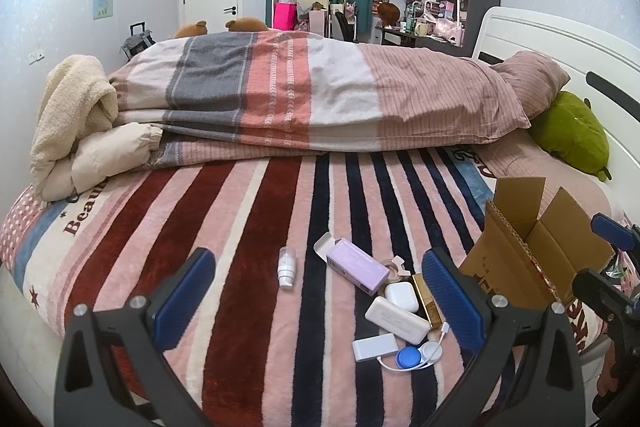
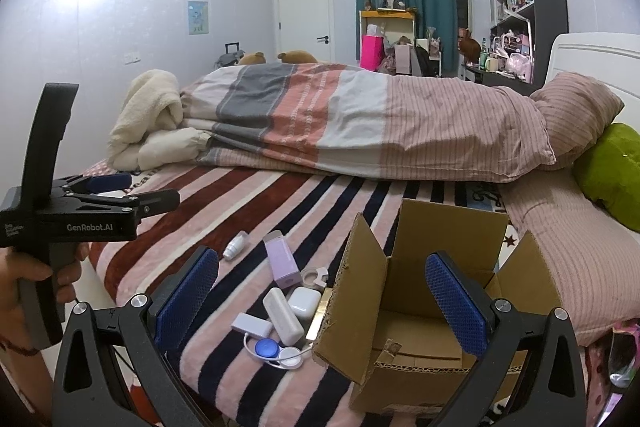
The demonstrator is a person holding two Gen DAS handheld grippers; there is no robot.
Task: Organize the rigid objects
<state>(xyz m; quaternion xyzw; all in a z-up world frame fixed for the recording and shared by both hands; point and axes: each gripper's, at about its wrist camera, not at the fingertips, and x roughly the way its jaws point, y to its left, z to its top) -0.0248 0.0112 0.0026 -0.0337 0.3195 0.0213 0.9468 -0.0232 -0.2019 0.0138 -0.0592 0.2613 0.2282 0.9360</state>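
Left tongs (image 1: 318, 301): blue-padded fingers spread wide apart, holding nothing, hovering above the striped blanket (image 1: 248, 227) on the bed.
Right tongs (image 2: 322, 303): also gaping wide and empty; the right finger sits over the mouth of the cardboard box (image 2: 420, 291).
Contact lens case (image 1: 410, 355): blue and white lids, nearest the left camera, looped by a white cable (image 1: 434, 341).
White adapter (image 1: 375, 346): flat, just left of the lens case, the cable running from it.
White oblong case (image 1: 397, 319): lies just behind the adapter, touching the earbud case (image 1: 401, 294).
Gold box (image 1: 427, 297): narrow, right of the earbud case, beside the left tongs' right finger.
Tape roll (image 1: 394, 265): behind the earbud case, next to the purple carton.
Purple carton (image 1: 356, 265): lies on its side, end flap open.
Small white bottle (image 1: 286, 267): lies apart, left of the cluster.
Cardboard box, position: flaps up and open, at the bed's near edge, right of the cluster; its inside looks bare in the right wrist view.
Bedding: folded plaid duvet (image 1: 280, 87) across the back, green plush (image 1: 568, 131) at the headboard side.
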